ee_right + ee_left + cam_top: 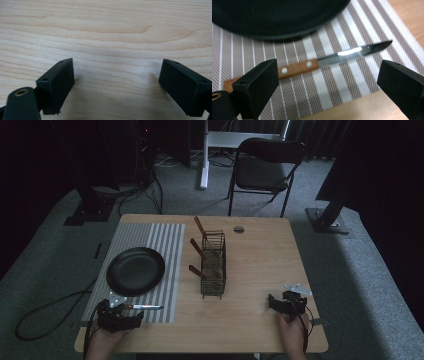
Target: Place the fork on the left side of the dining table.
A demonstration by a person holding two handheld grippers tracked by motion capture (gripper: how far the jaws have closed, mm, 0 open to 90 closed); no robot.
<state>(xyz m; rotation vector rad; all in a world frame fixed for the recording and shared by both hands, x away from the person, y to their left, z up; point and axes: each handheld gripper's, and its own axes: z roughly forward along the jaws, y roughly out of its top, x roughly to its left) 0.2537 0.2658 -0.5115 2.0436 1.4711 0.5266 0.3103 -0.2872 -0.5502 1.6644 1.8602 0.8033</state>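
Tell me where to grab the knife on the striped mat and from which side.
Grip the knife by its wooden handle, coming straight down from above. It lies flat, blade pointing away from the left gripper, whose open jaws already flank it; the handle looks thicker and safer than the blade.

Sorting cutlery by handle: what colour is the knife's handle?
Brown wood with two silver rivets; the knife handle shows best in the left gripper view.

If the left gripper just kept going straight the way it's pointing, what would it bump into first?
Most likely the knife, which lies on the striped mat right between the open jaws of the left gripper. Beyond it sits the black plate. Depth is hard to judge, so it might touch the mat first.
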